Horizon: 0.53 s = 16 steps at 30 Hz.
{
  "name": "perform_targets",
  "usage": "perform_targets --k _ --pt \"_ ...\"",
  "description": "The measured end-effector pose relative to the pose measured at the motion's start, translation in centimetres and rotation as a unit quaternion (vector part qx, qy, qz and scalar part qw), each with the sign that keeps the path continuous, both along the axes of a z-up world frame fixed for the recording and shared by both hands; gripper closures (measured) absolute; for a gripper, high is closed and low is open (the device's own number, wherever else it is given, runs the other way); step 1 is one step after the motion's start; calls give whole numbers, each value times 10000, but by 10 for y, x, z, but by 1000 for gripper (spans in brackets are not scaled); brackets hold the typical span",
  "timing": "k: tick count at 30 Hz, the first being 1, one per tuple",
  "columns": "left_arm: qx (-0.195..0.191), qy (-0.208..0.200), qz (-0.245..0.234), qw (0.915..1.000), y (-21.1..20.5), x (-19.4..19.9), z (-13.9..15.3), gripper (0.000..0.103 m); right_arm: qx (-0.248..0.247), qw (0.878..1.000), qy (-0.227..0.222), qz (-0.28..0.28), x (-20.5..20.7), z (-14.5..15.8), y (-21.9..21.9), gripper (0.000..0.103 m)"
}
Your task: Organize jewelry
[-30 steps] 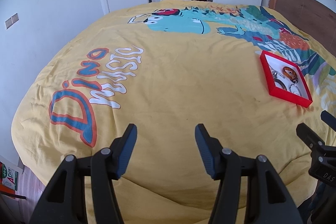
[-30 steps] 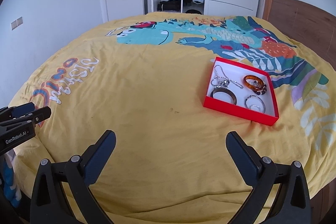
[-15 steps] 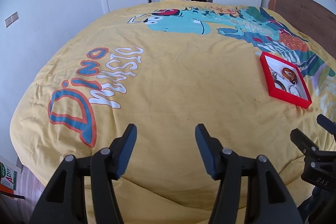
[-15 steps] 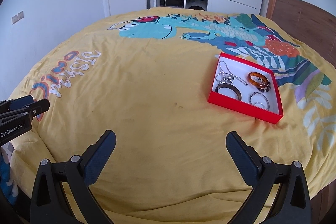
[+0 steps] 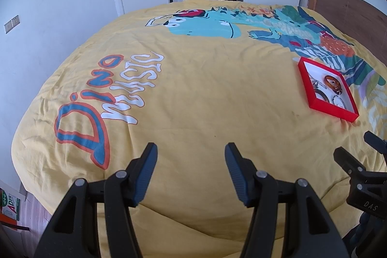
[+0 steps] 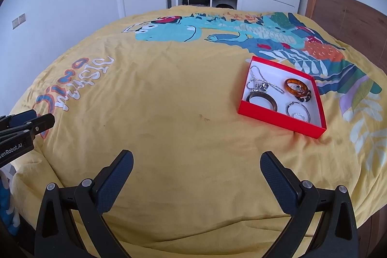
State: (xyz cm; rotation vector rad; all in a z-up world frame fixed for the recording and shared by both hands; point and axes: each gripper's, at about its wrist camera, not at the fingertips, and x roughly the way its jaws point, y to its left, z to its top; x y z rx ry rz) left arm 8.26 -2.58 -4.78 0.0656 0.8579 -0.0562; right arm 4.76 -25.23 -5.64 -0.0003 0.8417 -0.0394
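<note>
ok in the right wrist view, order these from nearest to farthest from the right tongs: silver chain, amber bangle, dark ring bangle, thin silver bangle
From the right tongs:
1. dark ring bangle, the box's near left corner
2. thin silver bangle, near right, too close to the dark one to separate surely
3. silver chain, far left
4. amber bangle, far right

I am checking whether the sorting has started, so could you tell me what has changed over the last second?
Nothing has been picked up or moved. The left gripper and right gripper stay open and empty above the bedspread. The red box lies where it was, still holding the chain, the amber bangle, the dark bangle and the silver rings.
</note>
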Motion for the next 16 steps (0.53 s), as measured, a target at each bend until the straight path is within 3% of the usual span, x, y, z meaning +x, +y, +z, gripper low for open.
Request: perform_targets --k 16 --pt "7 34 -82 10000 -4 0 -2 47 17 10000 36 -57 0 -2 -4 0"
